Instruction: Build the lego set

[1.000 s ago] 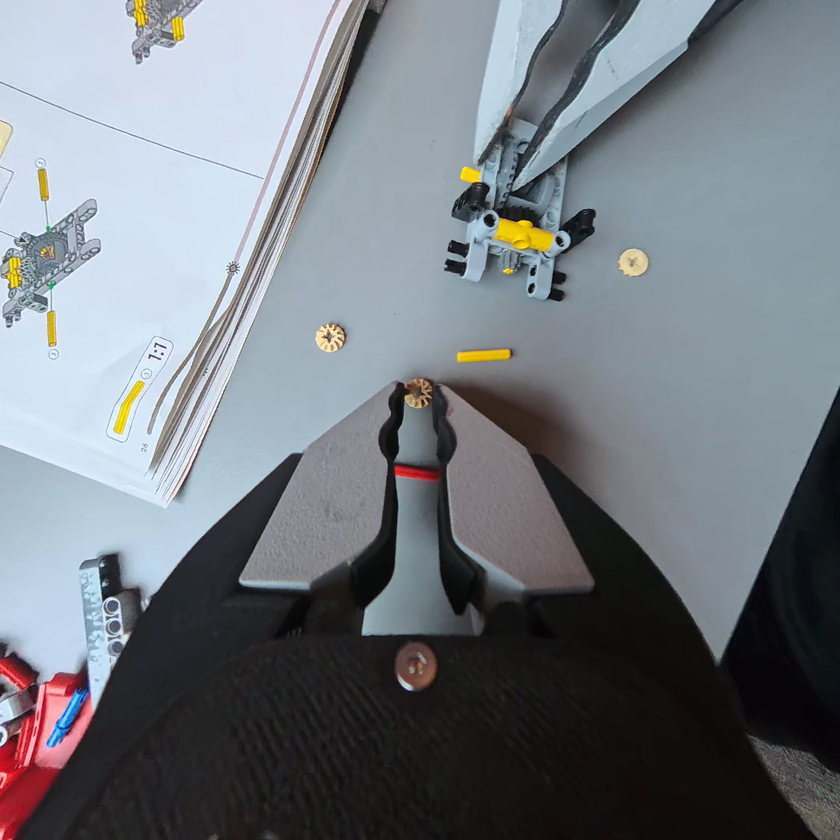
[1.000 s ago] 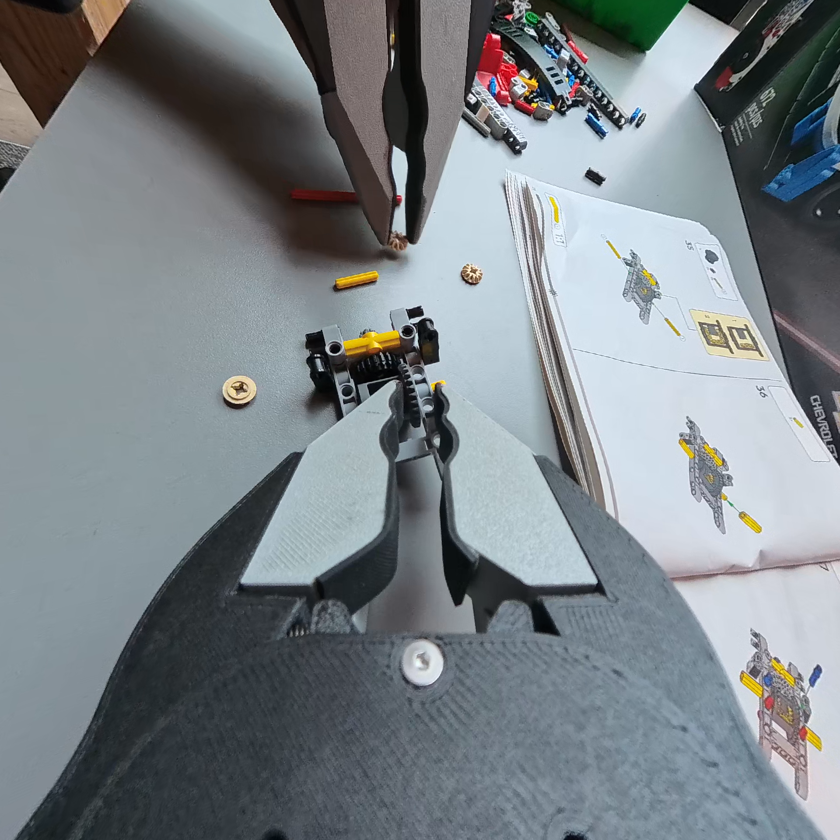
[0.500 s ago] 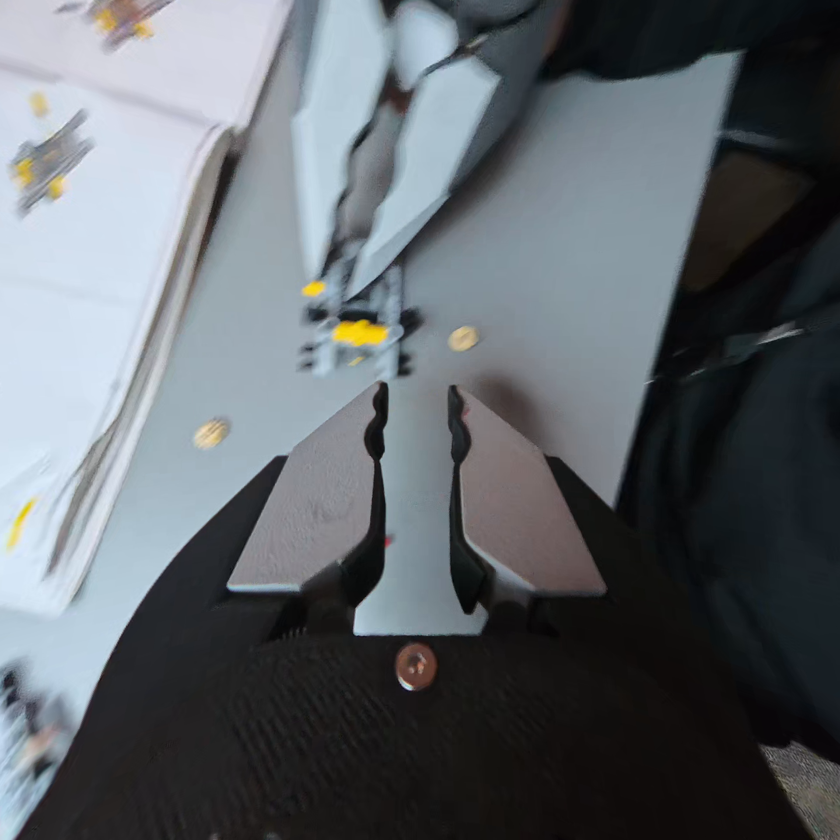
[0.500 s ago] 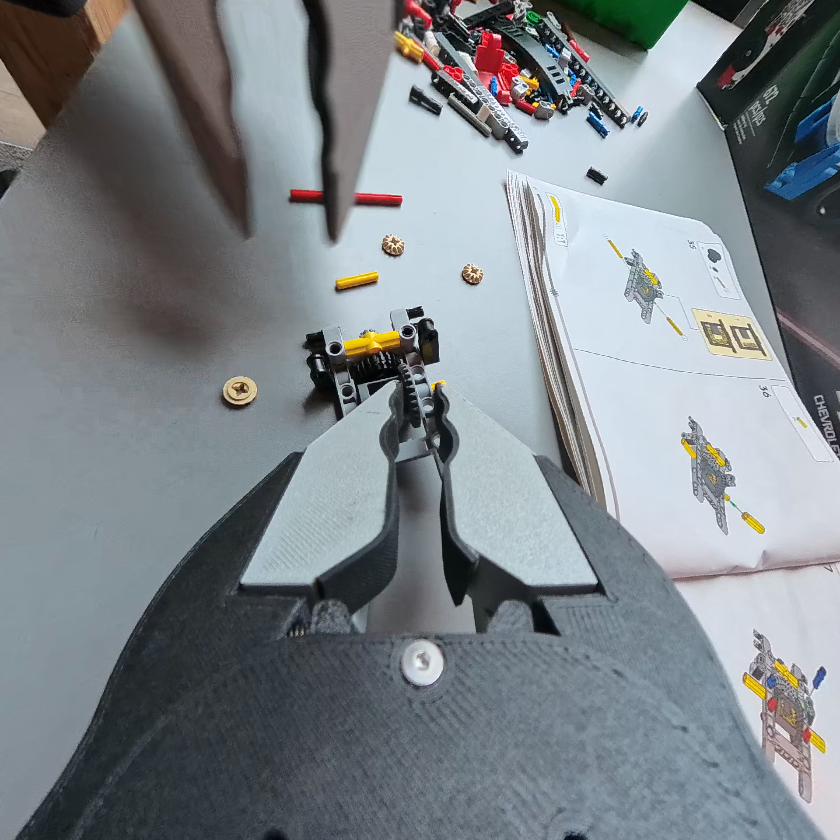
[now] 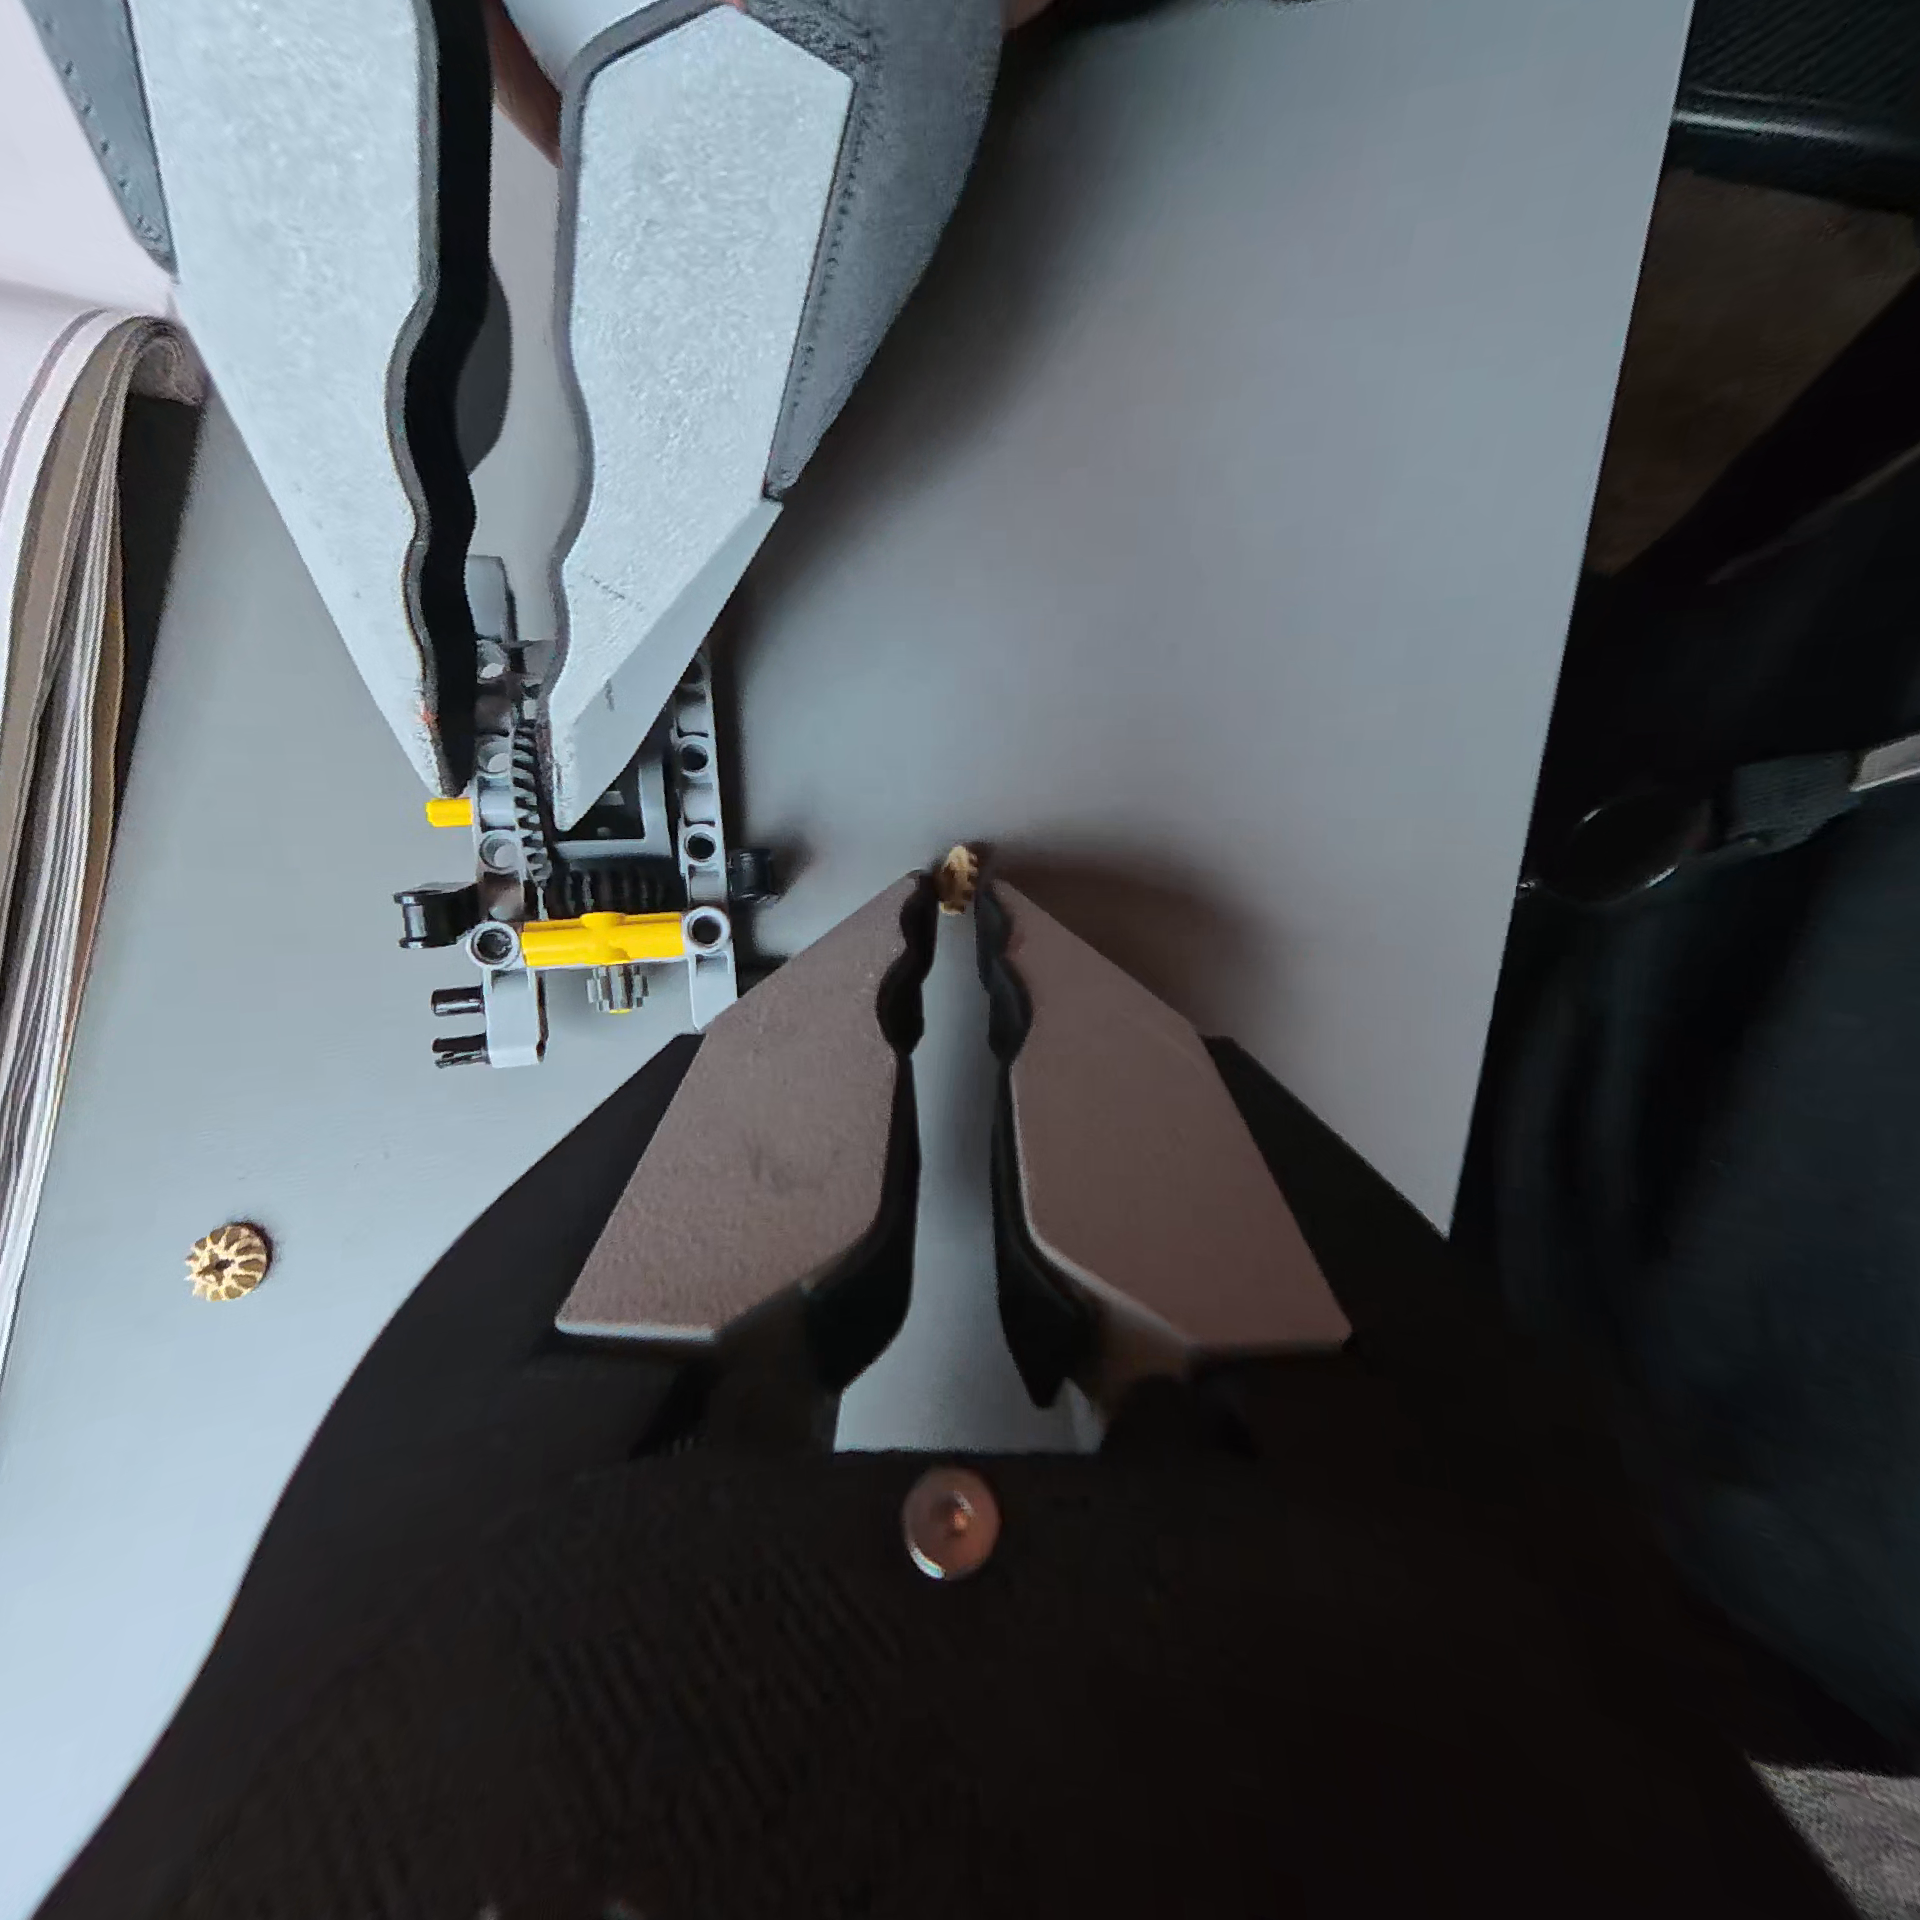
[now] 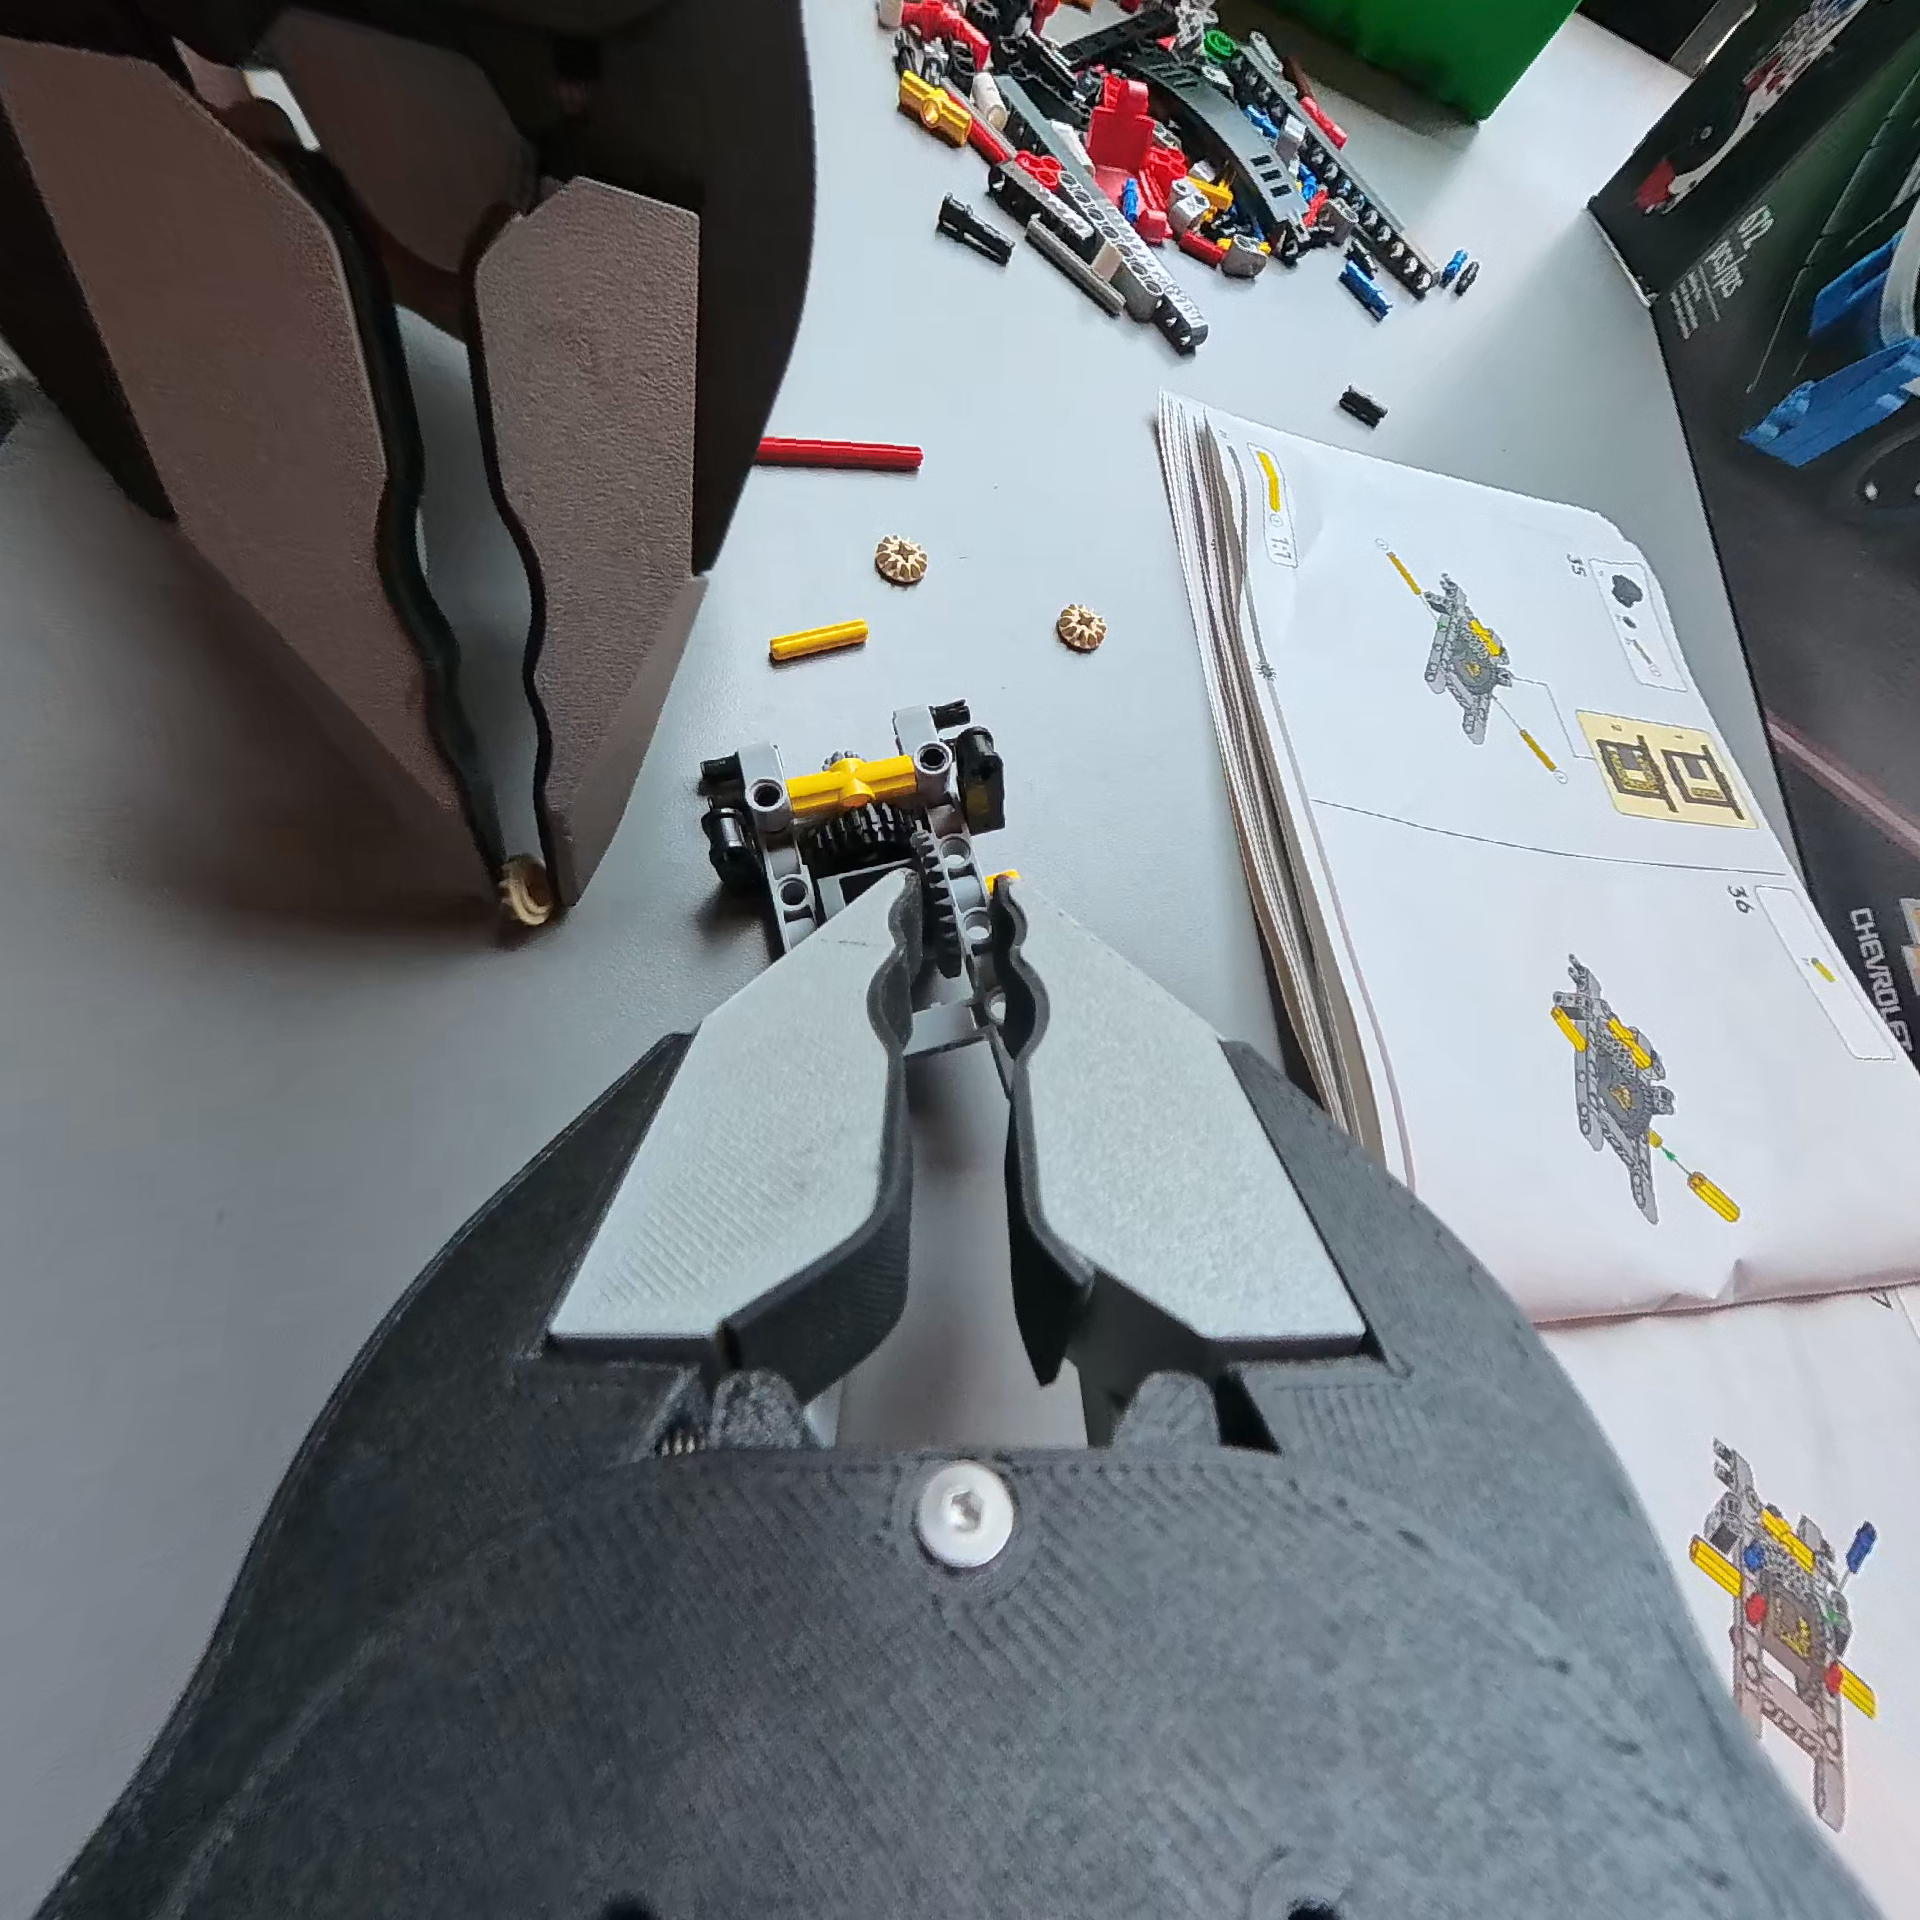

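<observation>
Left wrist view: the left gripper (image 5: 958, 896) pinches a small tan gear (image 5: 954, 864) near the bench's (image 5: 1195, 520) right edge.

Right wrist view: the right gripper (image 6: 956, 920) clamps the grey-and-black assembly (image 6: 831, 821), yellow-barred with black gears, mid-bench beside the instruction booklet (image 6: 1558, 935).

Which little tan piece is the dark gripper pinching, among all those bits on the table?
Start at the open instruction booklet and cross the grey and yellow lego assembly beside it. Past that, the left gripper stands tips down on the grey table, shut on a tan disc. The two tan gears beyond lie loose and toothed.
</observation>
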